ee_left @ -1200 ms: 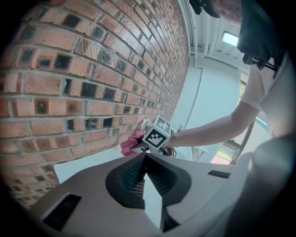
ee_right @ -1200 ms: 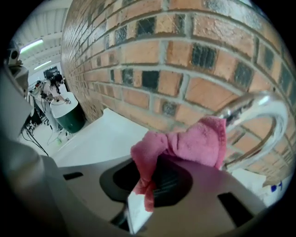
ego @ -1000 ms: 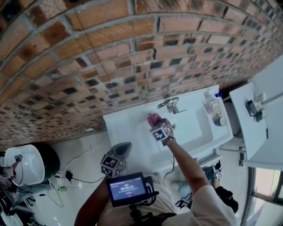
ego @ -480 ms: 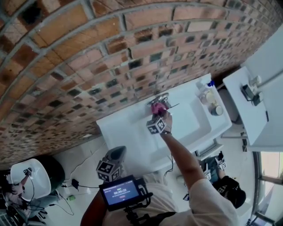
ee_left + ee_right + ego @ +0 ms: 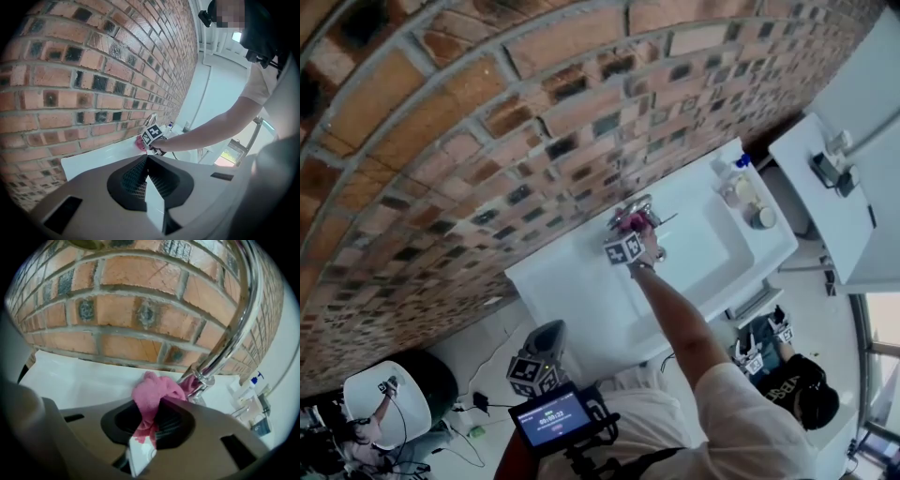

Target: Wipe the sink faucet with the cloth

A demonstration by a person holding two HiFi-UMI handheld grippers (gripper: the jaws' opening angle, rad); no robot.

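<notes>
Tightly, right hand-held gripper pinches cloth at faucet base; left hand-held gripper closed.

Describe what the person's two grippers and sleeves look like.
The left gripper and right gripper have grey moulded bodies with dark ribbed jaw pockets. Each carries a white cube with black square markers. The person wears a white short-sleeved shirt.

Faucet on back edge of sink by wall, cloth against faucet, bottles right

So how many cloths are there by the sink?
1: a pink cloth, clamped in the right gripper and pressed against the chrome faucet base. Others may be hidden behind the arm.
</notes>
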